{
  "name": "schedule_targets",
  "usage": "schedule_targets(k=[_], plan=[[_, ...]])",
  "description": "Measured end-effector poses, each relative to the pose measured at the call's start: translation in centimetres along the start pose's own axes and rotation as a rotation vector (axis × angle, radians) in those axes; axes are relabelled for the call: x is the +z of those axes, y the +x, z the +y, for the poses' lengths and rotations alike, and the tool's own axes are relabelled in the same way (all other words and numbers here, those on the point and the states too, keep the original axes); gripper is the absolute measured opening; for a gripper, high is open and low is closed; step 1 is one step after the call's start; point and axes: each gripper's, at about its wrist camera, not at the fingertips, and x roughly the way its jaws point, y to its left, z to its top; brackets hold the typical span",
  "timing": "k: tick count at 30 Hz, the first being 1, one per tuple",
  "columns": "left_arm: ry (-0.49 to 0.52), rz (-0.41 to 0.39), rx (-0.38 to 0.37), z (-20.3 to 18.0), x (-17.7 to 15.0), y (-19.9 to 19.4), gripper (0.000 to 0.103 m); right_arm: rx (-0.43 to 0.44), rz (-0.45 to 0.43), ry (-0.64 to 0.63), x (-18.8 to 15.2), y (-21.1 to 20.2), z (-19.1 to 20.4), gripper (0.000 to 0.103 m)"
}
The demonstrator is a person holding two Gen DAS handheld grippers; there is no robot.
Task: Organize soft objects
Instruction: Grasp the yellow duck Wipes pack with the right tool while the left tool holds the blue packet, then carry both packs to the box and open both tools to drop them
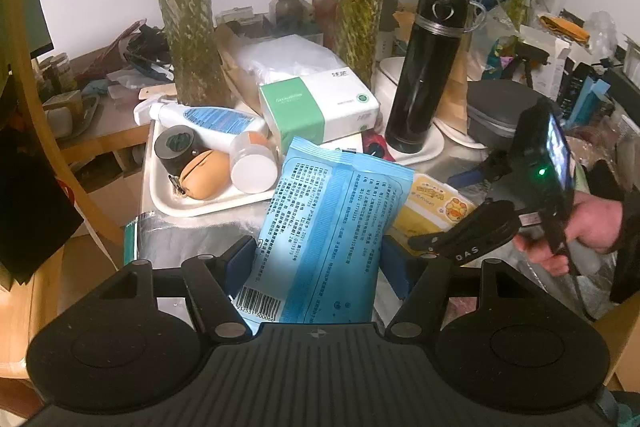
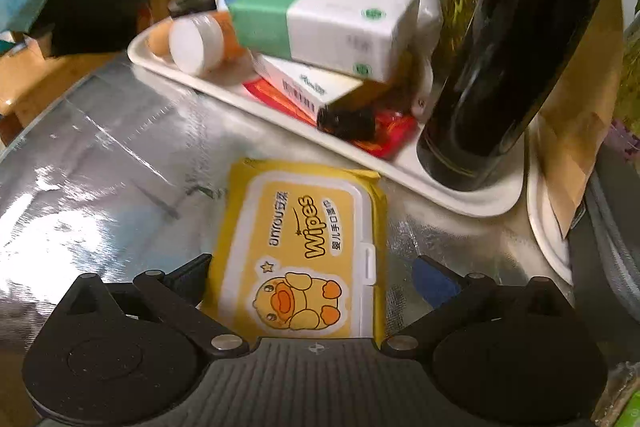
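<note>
My left gripper (image 1: 318,263) is shut on a blue soft pack (image 1: 332,219) and holds it up above the silver table. A yellow wipes pack with a duck (image 2: 302,259) lies flat on the table; it also shows in the left wrist view (image 1: 436,207). My right gripper (image 2: 312,279) is open, with its fingers on either side of the yellow pack; the left finger (image 2: 192,273) is close to the pack's edge and the right finger (image 2: 434,281) stands apart. The right gripper also shows in the left wrist view (image 1: 424,241).
A white tray (image 2: 280,115) behind the packs holds a green-and-white box (image 2: 332,23), a white-capped bottle (image 2: 196,43), a smaller box and a red packet. A tall black flask (image 2: 516,47) stands at its right end. Glass vases (image 1: 188,27) with plants stand behind.
</note>
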Motion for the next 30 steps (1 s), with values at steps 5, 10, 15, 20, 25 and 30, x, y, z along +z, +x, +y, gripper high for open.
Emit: schedule_targets(k=[5,10,15,20,25,30], plan=[[-0.024,0.005,0.0,0.5,0.1,0.0,0.066,0.01,0.003,0.01,0.1,-0.5,0.4,0.07],[-0.018,0.012,0.012,0.3,-0.1,-0.3,0.066,0.011,-0.011,0.014,0.2,-1.9,0.0,0.065],[-0.018,0.014,0.043,0.3,-0.3,-1.0,0.066,0.008,-0.045,0.018,0.7,-5.4,-0.3,0.065],[-0.038,0.015,0.068,0.3,-0.8,-2.2,0.066,-0.016,-0.084,0.017,0.9,-10.3,-0.2,0.065],[-0.046,-0.003,0.083,0.0,-1.0,-4.6,0.066,-0.034,-0.116,0.056,0.2,-15.2,-0.5,0.065],[-0.024,-0.026,0.088,-1.0,-1.1,-7.3,0.066,-0.065,-0.139,0.085,-1.0,-19.7,-0.1,0.065]])
